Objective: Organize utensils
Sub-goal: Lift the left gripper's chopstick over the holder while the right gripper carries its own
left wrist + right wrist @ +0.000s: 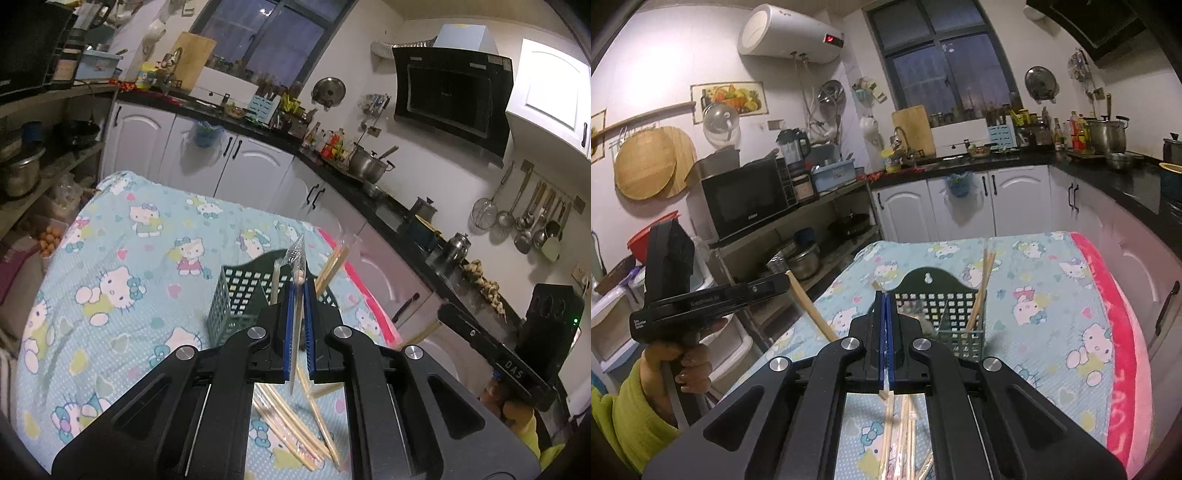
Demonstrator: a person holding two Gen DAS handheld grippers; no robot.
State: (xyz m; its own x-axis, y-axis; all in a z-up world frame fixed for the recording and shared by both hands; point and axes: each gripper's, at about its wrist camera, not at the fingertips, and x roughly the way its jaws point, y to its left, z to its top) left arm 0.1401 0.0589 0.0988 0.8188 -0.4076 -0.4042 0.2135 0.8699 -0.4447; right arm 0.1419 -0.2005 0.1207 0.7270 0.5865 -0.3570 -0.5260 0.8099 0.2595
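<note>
In the left wrist view my left gripper is shut on a wrapped chopstick pack that stands nearly upright, its clear wrapper poking above the blue pads. Just beyond it stands the green mesh basket, with chopsticks leaning in its right part. In the right wrist view my right gripper is shut on a thin wrapped chopstick, left of the basket. Loose chopsticks lie on the cloth below both grippers.
The table wears a light-blue cartoon-cat cloth with a pink edge. White cabinets and a black counter run behind and to the right. A shelf with a microwave stands on the left. A hand in a green sleeve holds the other gripper.
</note>
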